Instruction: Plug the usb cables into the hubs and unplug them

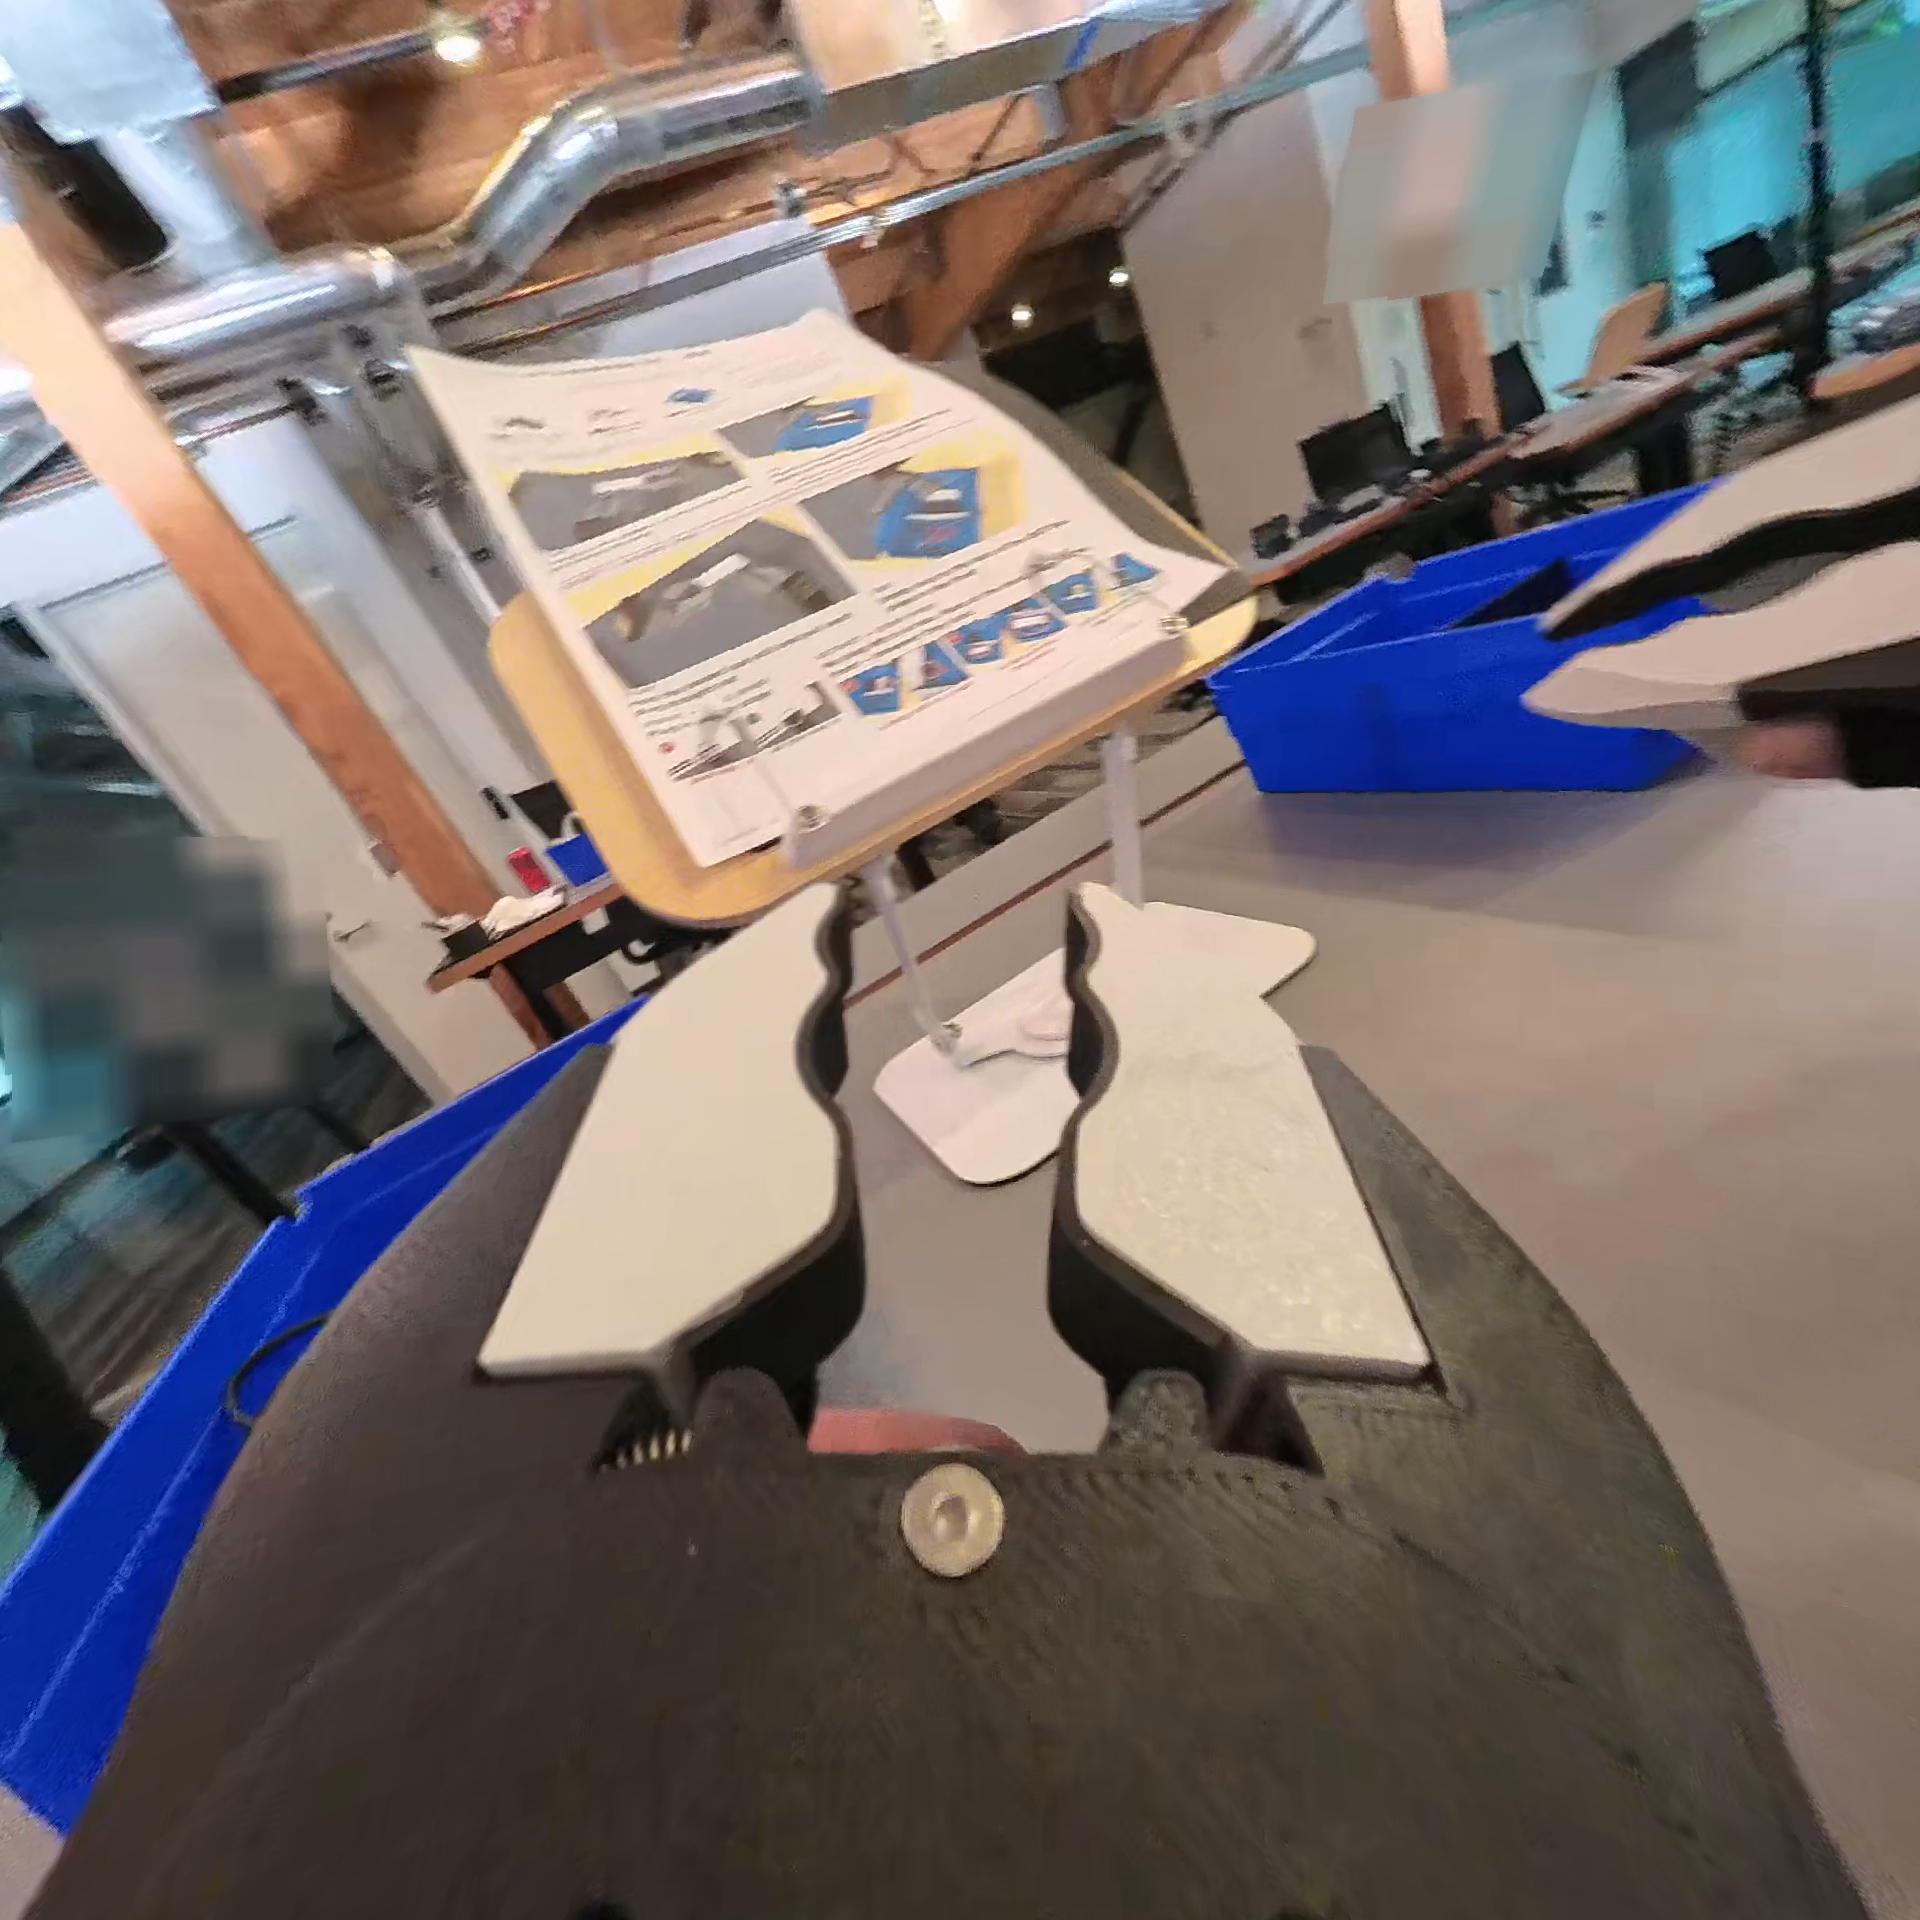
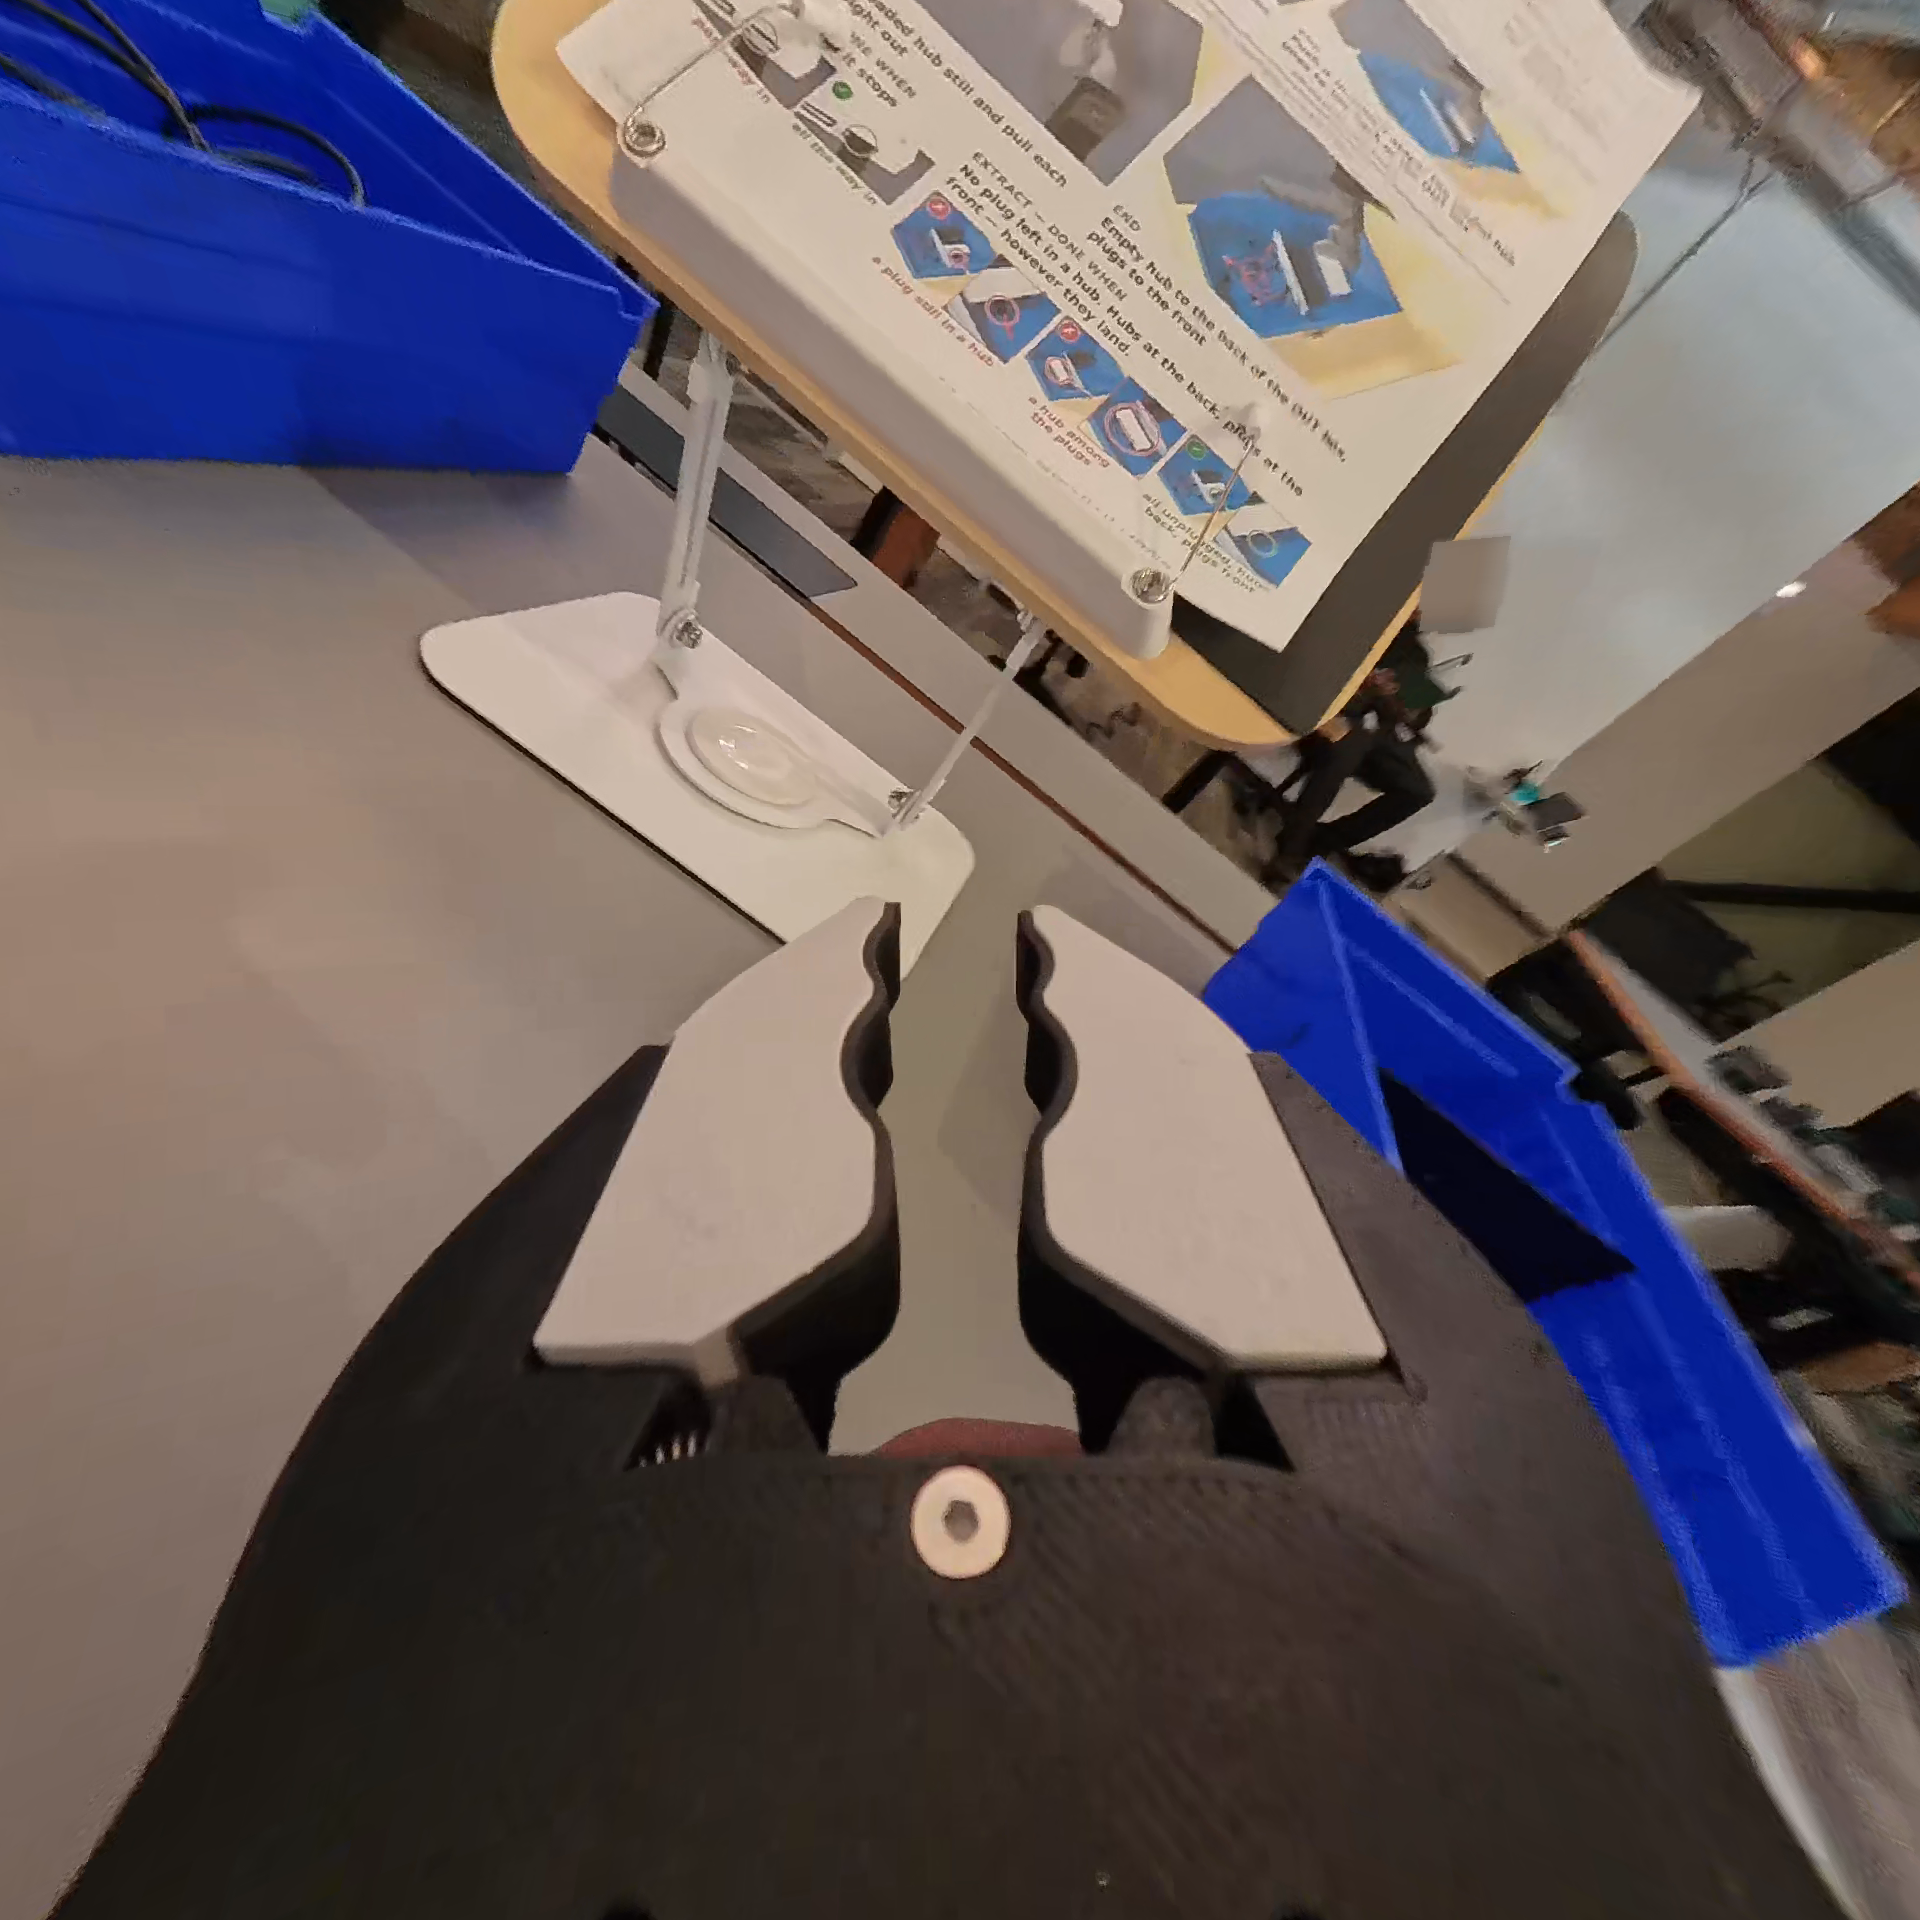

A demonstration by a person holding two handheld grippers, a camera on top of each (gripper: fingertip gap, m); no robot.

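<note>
My left gripper (image 1: pixel 958 914) is open and empty, held above the grey table (image 1: pixel 1507 1039); only the table and the stand's white base show between its pads. My right gripper (image 2: pixel 954 930) is open with a narrower gap and is also empty. It also shows in the left wrist view (image 1: pixel 1548 665) at the right edge, over a blue bin (image 1: pixel 1455 686). No USB hub or plug shows in either view. A black cable (image 2: pixel 239 135) lies in the blue bin (image 2: pixel 260 312) at the upper left of the right wrist view.
A document stand with a printed instruction sheet (image 1: pixel 821 582) stands on a white base (image 1: pixel 997 1112) at the table's far side; it also shows in the right wrist view (image 2: pixel 1039 260). A blue bin (image 1: pixel 135 1507) sits at my left, another (image 2: pixel 1558 1247) at my right.
</note>
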